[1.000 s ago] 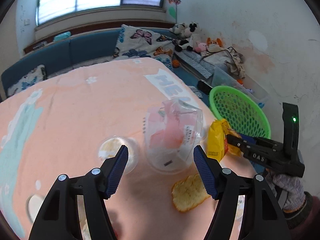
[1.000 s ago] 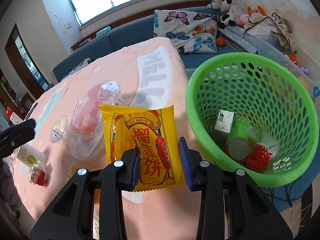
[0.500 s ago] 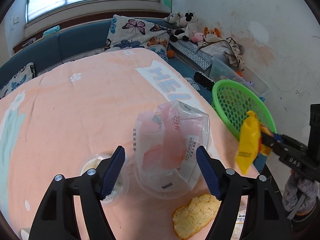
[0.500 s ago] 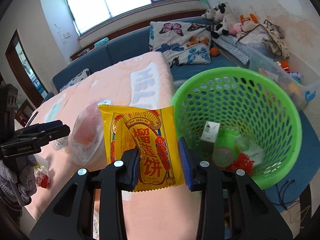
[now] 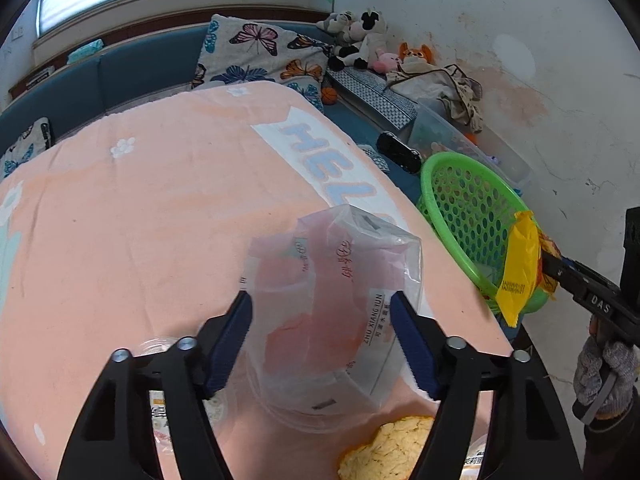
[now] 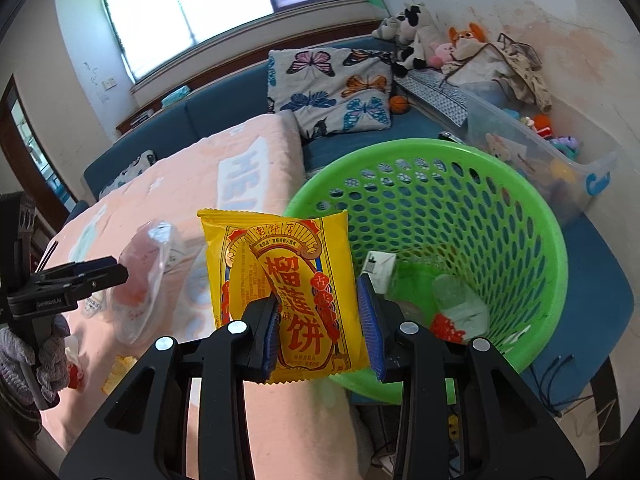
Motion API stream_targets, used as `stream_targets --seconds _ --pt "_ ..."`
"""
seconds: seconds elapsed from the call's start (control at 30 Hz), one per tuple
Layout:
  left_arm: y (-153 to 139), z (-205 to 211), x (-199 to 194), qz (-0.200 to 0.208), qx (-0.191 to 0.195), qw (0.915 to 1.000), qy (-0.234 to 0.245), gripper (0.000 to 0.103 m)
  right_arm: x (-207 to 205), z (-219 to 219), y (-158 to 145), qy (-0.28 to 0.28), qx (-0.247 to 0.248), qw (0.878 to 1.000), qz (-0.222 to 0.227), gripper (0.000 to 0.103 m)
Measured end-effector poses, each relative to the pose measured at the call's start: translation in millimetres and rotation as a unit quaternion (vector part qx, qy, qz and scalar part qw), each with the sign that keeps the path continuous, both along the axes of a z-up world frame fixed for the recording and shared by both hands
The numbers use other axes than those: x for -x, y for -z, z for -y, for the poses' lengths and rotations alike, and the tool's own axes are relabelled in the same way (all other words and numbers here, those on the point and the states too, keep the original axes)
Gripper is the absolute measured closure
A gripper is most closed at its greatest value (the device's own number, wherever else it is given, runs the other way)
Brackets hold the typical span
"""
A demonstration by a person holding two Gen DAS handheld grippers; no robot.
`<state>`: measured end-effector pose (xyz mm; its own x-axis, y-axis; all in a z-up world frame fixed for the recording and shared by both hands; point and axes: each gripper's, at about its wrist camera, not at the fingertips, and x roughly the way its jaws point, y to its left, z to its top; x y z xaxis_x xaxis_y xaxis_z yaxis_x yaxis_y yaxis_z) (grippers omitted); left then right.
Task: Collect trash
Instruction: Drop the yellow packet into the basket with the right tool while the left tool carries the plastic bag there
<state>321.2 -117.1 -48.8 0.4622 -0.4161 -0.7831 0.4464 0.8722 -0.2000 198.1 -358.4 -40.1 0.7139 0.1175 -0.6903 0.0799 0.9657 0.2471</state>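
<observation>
While clamped on yellow packet, right claw at basket rim.

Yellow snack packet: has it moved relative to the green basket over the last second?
Yes. Held by the right gripper, the yellow snack packet has moved from over the table toward the green basket; it now overlaps the near rim.

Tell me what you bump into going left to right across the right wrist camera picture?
Left gripper → clear plastic bag → yellow snack packet, held in the right gripper → white carton → red net inside the green basket.
</observation>
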Motion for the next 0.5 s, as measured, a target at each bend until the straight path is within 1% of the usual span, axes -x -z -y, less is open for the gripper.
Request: stream_targets --seconds 0.07,0.1,0.17,0.2,0.23,0.3,0.4,0.5 --pt "3 2 0 -0.005 0.002 1.0 0.005 0.046 -2 5 1 0.006 0.0 1.0 -0.002 0.067" --pt "5 2 1 -0.007 0.005 0.9999 0.007 0.053 -3 8 2 0.008 0.001 1.0 -0.004 0.067" --pt "7 3 1 -0.012 0.009 0.9999 0.009 0.06 -3 12 3 0.013 0.004 1.0 -0.006 0.067" --pt "8 3 2 -0.011 0.009 0.9999 0.009 0.067 -4 13 4 0.015 0.005 1.0 -0.008 0.067" --pt "8 3 2 -0.01 0.01 0.9999 0.008 0.07 -4 16 6 0.019 0.005 1.0 -0.01 0.067" --pt "8 2 3 -0.009 0.013 0.9999 0.007 0.082 -3 22 8 0.025 0.003 1.0 -0.013 0.065" --pt "6 3 6 -0.004 0.013 0.9999 0.009 0.096 -2 30 11 0.035 0.007 0.999 -0.016 0.065" --pt "3 6 11 0.008 0.005 0.9999 0.012 0.102 0 36 12 0.046 0.013 0.999 -0.019 0.065"
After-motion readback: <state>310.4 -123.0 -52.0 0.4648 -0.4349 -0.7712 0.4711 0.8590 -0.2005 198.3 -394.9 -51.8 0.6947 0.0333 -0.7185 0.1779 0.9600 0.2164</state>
